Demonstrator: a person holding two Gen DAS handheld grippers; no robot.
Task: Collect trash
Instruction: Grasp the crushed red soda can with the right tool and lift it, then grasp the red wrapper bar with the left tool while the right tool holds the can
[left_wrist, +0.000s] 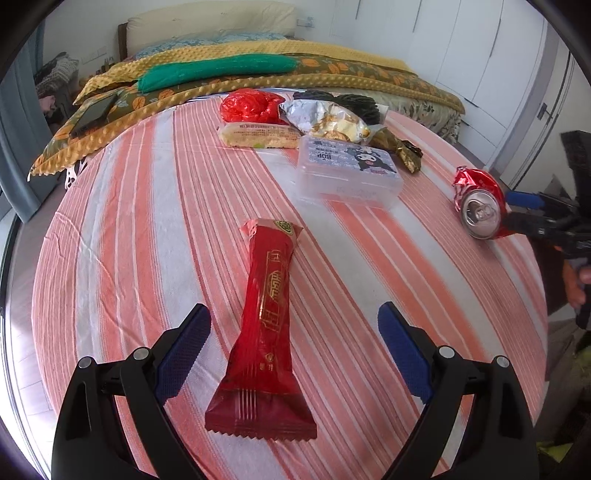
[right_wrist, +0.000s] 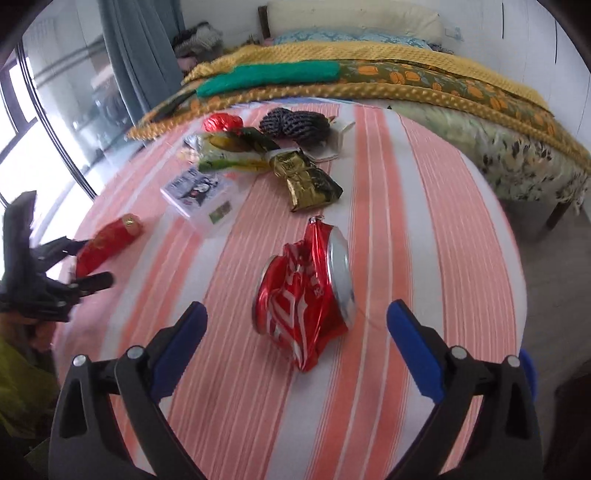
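Observation:
A long red snack wrapper (left_wrist: 266, 332) lies flat on the striped tablecloth (left_wrist: 147, 221), between the spread fingers of my left gripper (left_wrist: 293, 314); the blue pads stand clear of it on both sides. A crushed red drinks can (right_wrist: 306, 295) lies on its side between the wide fingers of my right gripper (right_wrist: 296, 309), and neither pad touches it. The left wrist view shows the same can (left_wrist: 480, 206) at the table's right edge, with the right gripper (left_wrist: 511, 212) around it. In the right wrist view, the left gripper (right_wrist: 88, 264) straddles the red wrapper (right_wrist: 107, 243).
Farther back on the round table lie a clear plastic box (left_wrist: 347, 173), a red plastic bag (left_wrist: 251, 105), foil snack bags (left_wrist: 332, 118), a gold wrapper (right_wrist: 306, 181) and a black net bundle (right_wrist: 295, 125). A bed with yellow blankets (left_wrist: 295, 51) stands behind the table.

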